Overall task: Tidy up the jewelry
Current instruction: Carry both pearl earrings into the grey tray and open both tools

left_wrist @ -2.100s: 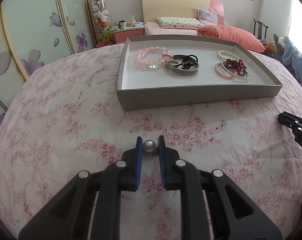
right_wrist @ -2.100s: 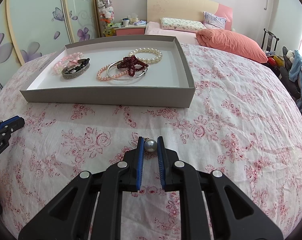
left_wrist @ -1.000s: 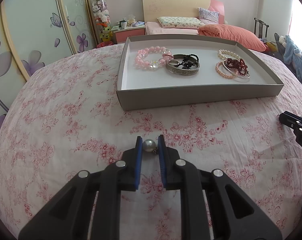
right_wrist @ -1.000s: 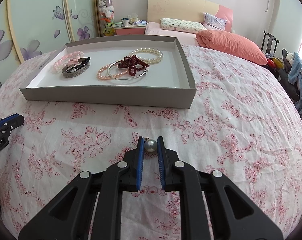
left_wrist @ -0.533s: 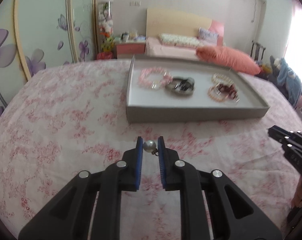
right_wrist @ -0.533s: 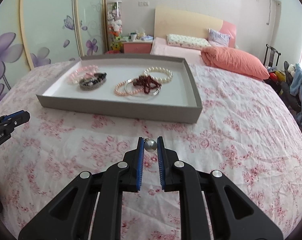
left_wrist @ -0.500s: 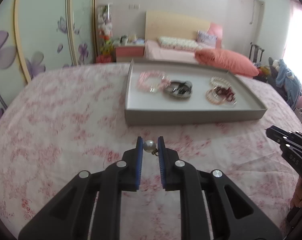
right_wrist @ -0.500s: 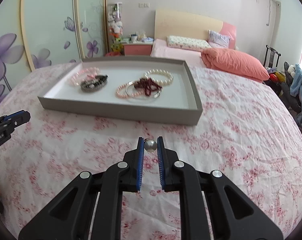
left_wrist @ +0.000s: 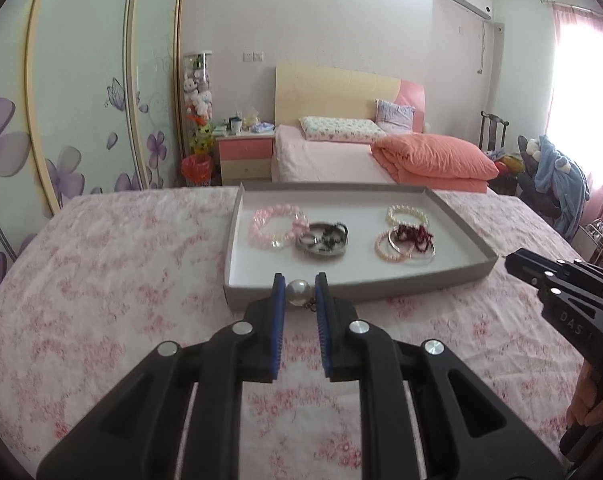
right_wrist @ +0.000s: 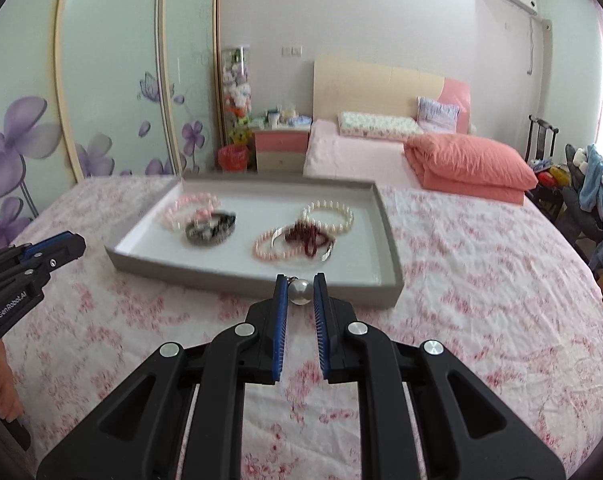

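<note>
A bed in a pink floral sheet (left_wrist: 101,300) fills both views, and on it lies a shallow grey tray (left_wrist: 453,276), white inside. In the tray a pink bead bracelet (left_wrist: 275,226) and a dark metal bangle (left_wrist: 321,242) sit to the left, touching; to the right, a white pearl bracelet (left_wrist: 407,214) lies just beyond a red bead cluster (left_wrist: 415,234) heaped over a pinkish pearl strand.

The left gripper (left_wrist: 299,290) is nearly closed on a pearl earring (left_wrist: 299,291), held above the sheet at the tray's near wall. The right gripper (right_wrist: 300,290) pinches its own pearl earring (right_wrist: 300,291) the same way, near the tray's near right corner.

Each pearl is probably light, hard and slick (a round bead can squirt out of flat pads), so squeezing across its widest part looks soundest. The small metal fitting beside each pearl is too tiny to read. The right-wrist view is blurred over the tray, and the person's hands are cut off at the frame edges.
</note>
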Motion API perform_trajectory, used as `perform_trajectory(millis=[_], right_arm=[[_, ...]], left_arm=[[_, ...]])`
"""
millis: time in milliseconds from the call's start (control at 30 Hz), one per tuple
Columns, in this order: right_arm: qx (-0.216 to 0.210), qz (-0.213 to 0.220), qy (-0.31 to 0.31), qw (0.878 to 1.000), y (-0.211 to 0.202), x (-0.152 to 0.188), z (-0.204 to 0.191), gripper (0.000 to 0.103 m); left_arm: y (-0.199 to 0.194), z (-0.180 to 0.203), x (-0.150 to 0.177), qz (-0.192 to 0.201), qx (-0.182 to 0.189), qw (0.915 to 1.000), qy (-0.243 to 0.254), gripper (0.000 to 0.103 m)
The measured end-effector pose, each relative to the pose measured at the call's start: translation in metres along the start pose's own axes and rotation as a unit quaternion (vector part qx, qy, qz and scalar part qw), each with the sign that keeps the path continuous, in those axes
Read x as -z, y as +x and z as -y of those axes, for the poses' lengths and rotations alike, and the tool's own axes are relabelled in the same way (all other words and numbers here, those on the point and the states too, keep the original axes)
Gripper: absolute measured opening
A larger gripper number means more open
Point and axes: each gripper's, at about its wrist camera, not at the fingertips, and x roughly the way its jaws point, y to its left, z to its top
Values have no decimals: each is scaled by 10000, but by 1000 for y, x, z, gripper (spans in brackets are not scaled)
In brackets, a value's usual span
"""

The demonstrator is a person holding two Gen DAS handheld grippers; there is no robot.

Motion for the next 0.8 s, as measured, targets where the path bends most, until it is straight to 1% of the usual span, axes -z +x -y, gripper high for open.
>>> perform_trajectory(millis=[200,300,400,500,567,800], right_arm=[[5,708,195,9973,-14,-30,8,14],[21,939,246,9953,-14,-40,9,14],[-32,1092,289,9936,-5,-52,9,14],[-59,1124,294,9932,7,-58,11,14],[-125,1067,360,9936,20,-62,13,14],[-303,684,604,9954,62,-66,18,14]], left_arm=[[-2,2,-30,371,-74,9993,-12,16],[2,6,-41,496,-63,9988,-4,16],[13,10,-50,525,-30,9986,17,16],[29,13,-56,462,-77,9989,47,16],[38,15,-59,416,-92,9991,74,16],[76,18,-70,283,-49,9996,61,16]])
